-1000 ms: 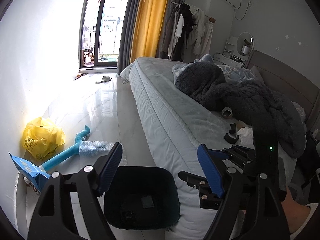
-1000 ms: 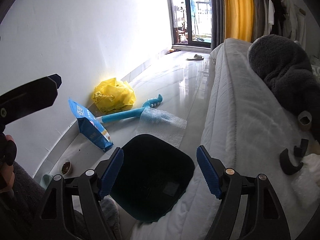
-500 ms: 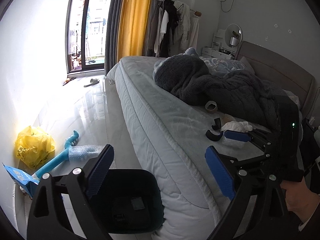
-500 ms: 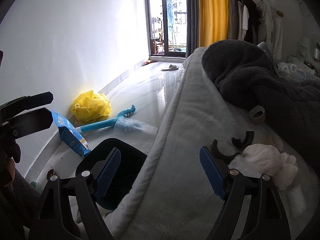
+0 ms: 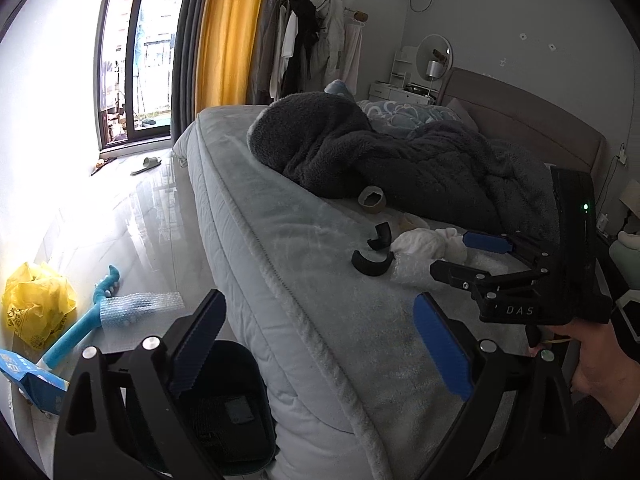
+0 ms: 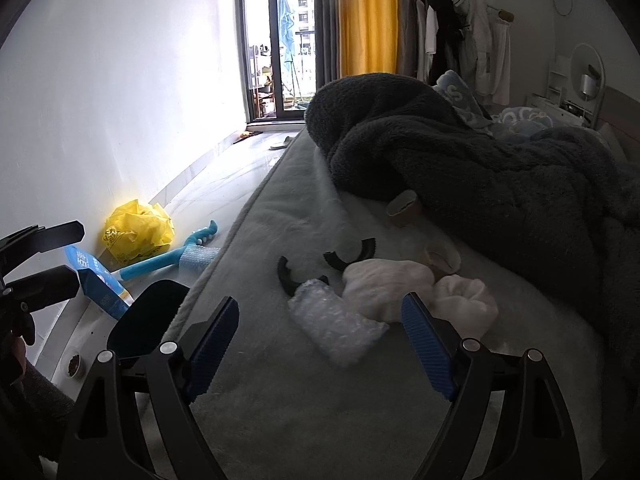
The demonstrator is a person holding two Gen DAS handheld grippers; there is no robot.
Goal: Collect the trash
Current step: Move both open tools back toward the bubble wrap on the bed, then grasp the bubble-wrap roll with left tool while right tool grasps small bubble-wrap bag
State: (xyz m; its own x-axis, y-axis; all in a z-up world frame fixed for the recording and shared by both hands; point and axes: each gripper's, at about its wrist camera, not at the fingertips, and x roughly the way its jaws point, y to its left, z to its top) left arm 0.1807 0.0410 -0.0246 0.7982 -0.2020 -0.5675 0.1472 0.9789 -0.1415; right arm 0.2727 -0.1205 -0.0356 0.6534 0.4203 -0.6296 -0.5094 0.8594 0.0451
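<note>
Trash lies on the grey bed (image 6: 280,400): a clear bubble-wrap wad (image 6: 334,322), white crumpled tissue (image 6: 386,286), two black curved plastic pieces (image 6: 288,276) and a cardboard tape core (image 6: 404,208). My right gripper (image 6: 320,344) is open and empty, hovering just short of the bubble wrap. My left gripper (image 5: 320,344) is open and empty over the bed's edge, above a black trash bin (image 5: 232,404) on the floor. The right gripper (image 5: 464,256) also shows in the left wrist view beside the tissue (image 5: 424,240).
A dark fleece blanket (image 6: 480,168) is heaped on the bed. On the floor by the wall lie a yellow bag (image 6: 138,232), a blue snack packet (image 6: 100,280), a teal foam stick (image 6: 168,260) and a bubble-wrap sheet (image 5: 140,306).
Both grippers have swung right, from over the bin toward the bed. The right gripper has closed in on the bubble wrap and tissue. Both stay open.
</note>
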